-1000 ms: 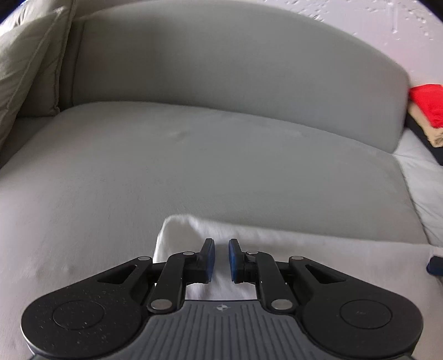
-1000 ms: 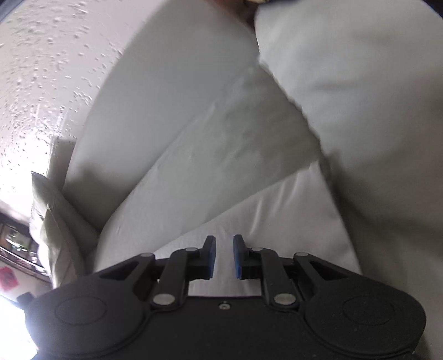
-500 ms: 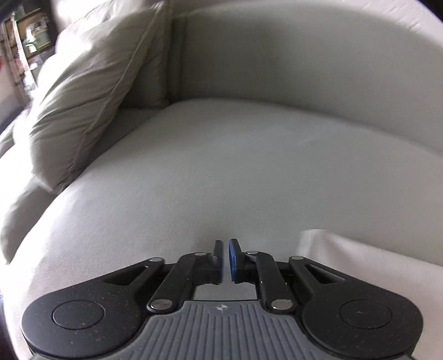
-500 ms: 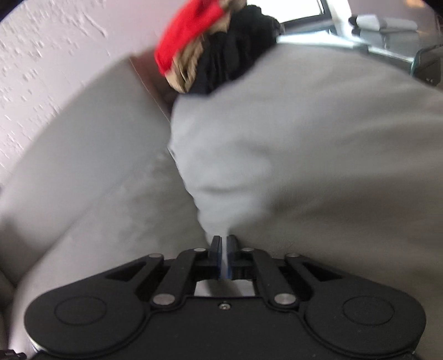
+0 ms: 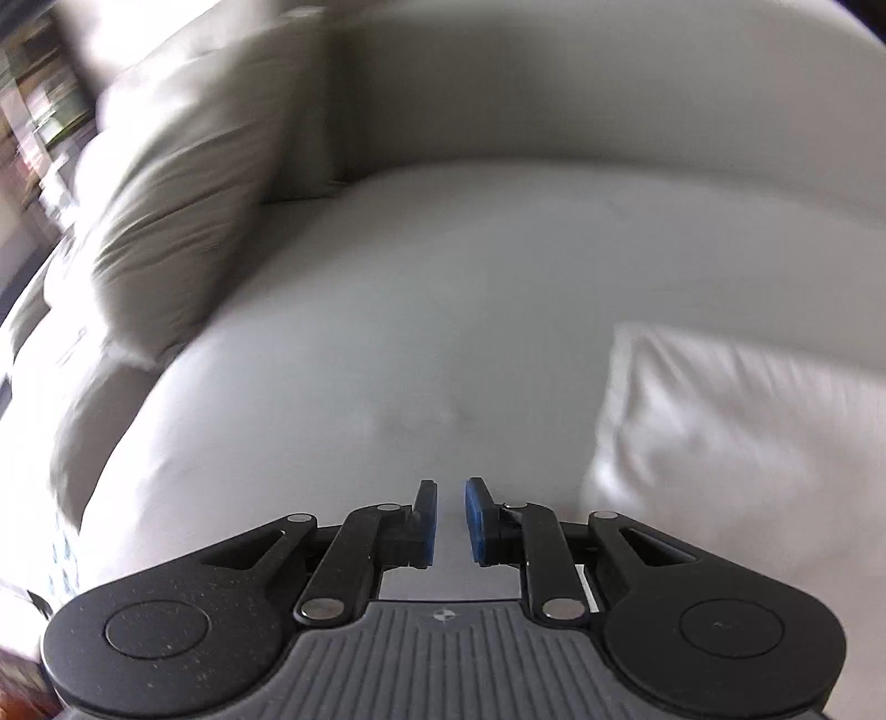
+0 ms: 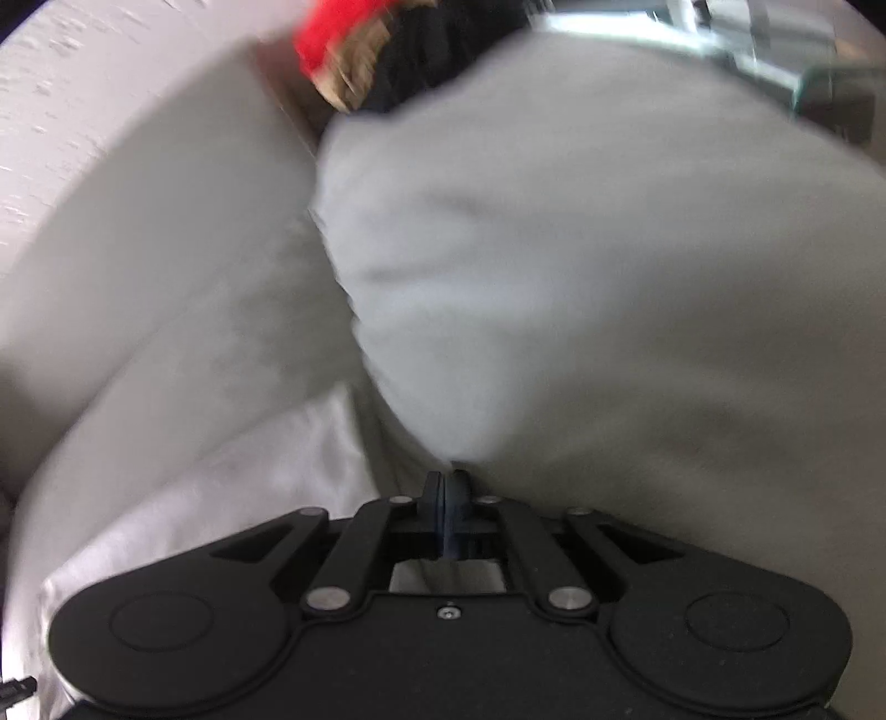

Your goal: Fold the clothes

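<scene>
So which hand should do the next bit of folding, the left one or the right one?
Probably the right. The right gripper is already shut on the grey garment, so it can carry that edge over. The left gripper is open, holds nothing, and hangs over bare sofa cushion, with the white cloth off to its side.

Grey sofa seat, throw pillow at its left end.

Both views motion-blurred: left view smears worst at the pillow and the white cloth, right view smears the red cloth and grey fabric. Daylight is soft, blown out above and left of the pillow; sofa seat evenly lit with a dim shadow at its back crease. Fisheye bends the edges, dark corners.
</scene>
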`<state>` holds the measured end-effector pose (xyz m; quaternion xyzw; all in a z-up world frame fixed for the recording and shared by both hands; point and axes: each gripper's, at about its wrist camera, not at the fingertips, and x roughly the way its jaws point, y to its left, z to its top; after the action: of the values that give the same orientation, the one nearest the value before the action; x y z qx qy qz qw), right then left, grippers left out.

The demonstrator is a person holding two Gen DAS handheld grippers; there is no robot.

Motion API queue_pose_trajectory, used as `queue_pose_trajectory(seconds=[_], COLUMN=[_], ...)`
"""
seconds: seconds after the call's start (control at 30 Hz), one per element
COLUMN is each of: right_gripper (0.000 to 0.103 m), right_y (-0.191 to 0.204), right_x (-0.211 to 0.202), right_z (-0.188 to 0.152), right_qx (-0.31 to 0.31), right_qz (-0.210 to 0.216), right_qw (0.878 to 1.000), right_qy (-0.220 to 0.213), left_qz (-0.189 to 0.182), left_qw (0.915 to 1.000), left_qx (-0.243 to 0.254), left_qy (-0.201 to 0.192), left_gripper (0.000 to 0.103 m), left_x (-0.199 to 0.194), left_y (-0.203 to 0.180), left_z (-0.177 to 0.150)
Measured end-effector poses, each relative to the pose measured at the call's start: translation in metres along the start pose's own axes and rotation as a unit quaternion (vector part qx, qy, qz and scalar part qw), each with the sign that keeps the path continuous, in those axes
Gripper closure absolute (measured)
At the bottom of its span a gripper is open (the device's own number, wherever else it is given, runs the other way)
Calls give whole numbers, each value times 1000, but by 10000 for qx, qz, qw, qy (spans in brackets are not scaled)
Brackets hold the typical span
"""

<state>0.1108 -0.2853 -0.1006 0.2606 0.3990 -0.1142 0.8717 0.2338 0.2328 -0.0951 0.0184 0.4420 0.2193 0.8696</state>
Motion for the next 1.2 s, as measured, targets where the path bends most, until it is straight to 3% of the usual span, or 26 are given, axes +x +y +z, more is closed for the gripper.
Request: queue_pose_trajectory(seconds=[0.07, 0.17, 0.23, 0.3, 0.37, 0.4, 0.43, 0.5, 0.57, 0.63, 0.67, 0.7, 0.8, 0.9, 1.0, 1.1, 1.2], right_gripper=[95, 94, 94, 93, 93, 103, 103, 102, 103, 103, 103, 99, 89, 89, 89, 87, 90], right_y=[0, -3, -2, 5, 14, 12, 10, 9, 5, -2, -7, -13, -22, -19, 3, 22, 20], right_x=[-17, -36, -43, -33, -14, -10, -6, -14, -20, -31, -41, -52, -87, -105, -97, -99, -86], right_z=[-3, -9, -14, -16, -18, -19, -20, -20, -26, -33, -36, -42, -54, -73, -82, -94, -92], right_qx=[-36, 4, 2, -4, -8, 5, 19, -127, -417, -510, -485, -457, -401, -618, -901, -1093, -856], right_qz=[311, 933, 1311, 1493, 1290, 956, 615, -88, -513, -455, -352, -228, 296, 879, 1339, 1386, 1019], right_qw=[9993, 9953, 9913, 9886, 9897, 9930, 9952, 9984, 9968, 9970, 9979, 9986, 9984, 9939, 9868, 9843, 9898], right_qy=[-196, -268, -149, 201, 618, 691, 757, 548, 455, 374, 254, 116, -274, -238, -120, 89, 508], left_qz=[-238, -1195, -1692, -1845, -1458, -1130, -903, -807, -757, -537, -327, -311, -998, -1394, -1458, -1571, -1223], left_qw=[9987, 9910, 9848, 9826, 9876, 9908, 9927, 9946, 9956, 9979, 9994, 9995, 9925, 9877, 9844, 9840, 9864], left_qx=[-428, -581, -344, 65, 579, 729, 785, 600, 435, 289, 110, -110, -662, -279, 361, 657, 1087], left_qy=[-114, -140, -201, -205, 75, 158, 153, 271, 329, 209, 71, -4, -248, -647, -916, -517, -159], left_gripper=[88, 88, 88, 85, 85, 85, 85, 85, 84, 86, 94, 95, 95, 94, 89, 85, 85], left_x=[-9, -17, -23, -25, -16, -16, -17, -19, -26, -34, -42, -47, -58, -75, -81, -65, -55], left_y=[21, 33, 24, 11, -9, -13, -15, -6, 3, 13, 20, 27, 47, 29, -4, -29, -49], left_z=[-2, -7, -11, -15, -18, -26, -28, -32, -39, -44, -49, -53, -62, -65, -63, -60, -66])
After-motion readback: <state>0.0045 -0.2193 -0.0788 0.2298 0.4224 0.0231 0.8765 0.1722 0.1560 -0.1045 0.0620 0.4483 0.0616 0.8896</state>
